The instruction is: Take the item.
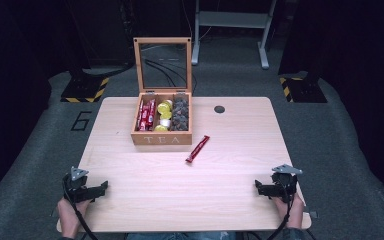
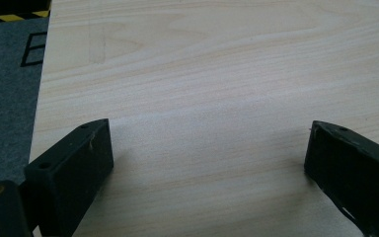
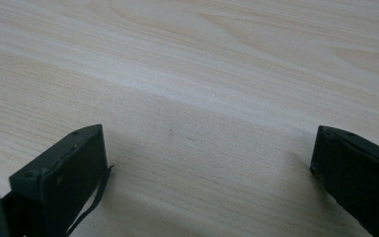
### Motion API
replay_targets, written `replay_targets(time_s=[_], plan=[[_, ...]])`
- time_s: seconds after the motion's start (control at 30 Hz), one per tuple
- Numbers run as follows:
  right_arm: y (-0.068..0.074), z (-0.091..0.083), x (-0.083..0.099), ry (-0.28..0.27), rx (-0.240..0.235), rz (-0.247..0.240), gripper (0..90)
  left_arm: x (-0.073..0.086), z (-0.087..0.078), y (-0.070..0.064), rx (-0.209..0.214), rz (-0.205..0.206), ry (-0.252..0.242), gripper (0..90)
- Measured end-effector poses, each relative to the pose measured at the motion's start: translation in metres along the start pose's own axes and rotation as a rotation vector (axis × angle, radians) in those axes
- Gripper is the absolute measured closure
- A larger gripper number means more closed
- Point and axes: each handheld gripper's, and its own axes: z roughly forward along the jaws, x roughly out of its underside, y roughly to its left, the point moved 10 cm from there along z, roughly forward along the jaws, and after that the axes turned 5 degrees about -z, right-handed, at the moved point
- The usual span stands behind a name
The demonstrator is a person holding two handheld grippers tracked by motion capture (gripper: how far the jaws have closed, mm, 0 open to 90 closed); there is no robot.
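Currently, the left hand-held gripper point(image 1: 100, 187) is held at the near left corner of the surface point(image 1: 230, 200), its jaws spread over bare wood. The right hand-held gripper point(image 1: 258, 186), likewise spread, is held at the near right corner. A red sachet point(image 1: 197, 148) lies mid-surface, just beside the open tea box point(image 1: 162, 138), well apart from both.

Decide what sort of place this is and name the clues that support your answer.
Probably a lab or recording studio rather than a home: a bare wooden table on grey carpet, black-and-yellow hazard-striped stand bases, and handheld grippers, left and right, near a staged tea box.
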Motion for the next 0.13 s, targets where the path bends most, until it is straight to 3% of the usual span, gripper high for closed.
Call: replay_targets(time_s=[0.13], plan=[[0.0006,0.0003,-0.0005,-0.002,0.0,0.008,0.0,-0.0002,0.0002,0.0004,0.002,0.003,0.001,4.1]])
